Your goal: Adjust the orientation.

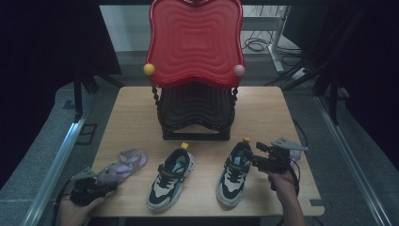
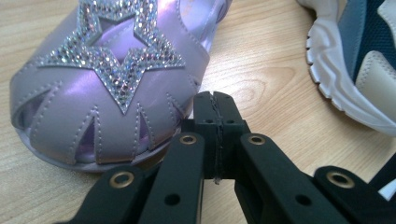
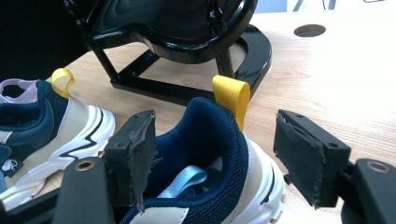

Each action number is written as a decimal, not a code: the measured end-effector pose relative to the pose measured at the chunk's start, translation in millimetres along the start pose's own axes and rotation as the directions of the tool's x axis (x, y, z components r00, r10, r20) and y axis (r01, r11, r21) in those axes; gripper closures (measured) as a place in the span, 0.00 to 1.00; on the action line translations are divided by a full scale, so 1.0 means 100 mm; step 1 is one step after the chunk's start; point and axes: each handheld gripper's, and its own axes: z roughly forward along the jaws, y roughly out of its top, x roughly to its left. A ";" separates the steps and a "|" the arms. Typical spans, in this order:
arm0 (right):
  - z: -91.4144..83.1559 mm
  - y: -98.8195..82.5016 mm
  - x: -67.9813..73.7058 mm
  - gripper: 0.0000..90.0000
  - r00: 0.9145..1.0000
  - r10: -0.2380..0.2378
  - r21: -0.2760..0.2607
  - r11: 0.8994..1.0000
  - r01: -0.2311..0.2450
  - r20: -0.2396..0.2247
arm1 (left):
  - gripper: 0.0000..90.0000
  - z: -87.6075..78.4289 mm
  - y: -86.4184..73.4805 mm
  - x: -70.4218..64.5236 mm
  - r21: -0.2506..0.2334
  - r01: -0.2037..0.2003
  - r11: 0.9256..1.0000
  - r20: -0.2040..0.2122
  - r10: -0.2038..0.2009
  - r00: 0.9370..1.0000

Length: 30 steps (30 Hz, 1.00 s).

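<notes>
A wooden table [image 1: 141, 106] holds a two-tier rack [image 1: 195, 113] with a red top tray [image 1: 195, 42] and a black lower tray [image 1: 196, 106], set at the far middle. In front of it lie three shoes in a row.

At the left, a lilac sandal [image 1: 123, 165] lies slanted, its toe toward the person. The left gripper [image 1: 96, 186] sits at the table's near left corner, just beside that toe. In the left gripper view its jaws are pressed flat together with nothing between them, and their tips rest close against the sandal's [image 2: 107, 93] front edge, under the glitter star [image 2: 116, 56]; whether they touch it cannot be told.

In the middle lies the left sneaker [image 1: 170, 180], navy and cream with a yellow heel loop, toe toward the person.

To its right lies the right sneaker [image 1: 234, 174], the same kind, toe also toward the person. The right gripper [image 1: 249, 160] comes in from the right at its heel. In the right gripper view the jaws stand wide apart, one on each side of the heel collar [image 3: 205, 140], with the yellow loop [image 3: 232, 98] rising between them. The pads do not press on the shoe; a gap shows at the right pad, and the left pad is very near the collar.
</notes>
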 end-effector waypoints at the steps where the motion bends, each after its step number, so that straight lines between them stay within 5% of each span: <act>1: 0.00 0.00 0.00 0.34 1.000 0.000 0.000 1.000 0.000 0.000 | 1.00 0.00 0.00 0.00 0.000 0.000 1.000 0.000 0.000 1.000; 7: 0.02 -0.02 0.00 0.33 1.000 -0.009 0.010 1.000 0.009 0.004 | 1.00 0.04 -0.03 0.01 -0.015 0.023 1.000 0.013 -0.023 1.000; 18: 0.02 -0.04 0.00 0.33 1.000 -0.011 0.015 1.000 0.011 0.012 | 1.00 -0.03 -0.06 0.13 -0.023 0.055 0.998 -0.050 -0.056 0.997; 30: 0.02 -0.07 -0.02 0.33 1.000 -0.010 0.018 1.000 0.010 0.023 | 1.00 -0.05 -0.05 0.23 -0.031 0.073 0.997 -0.056 -0.075 0.996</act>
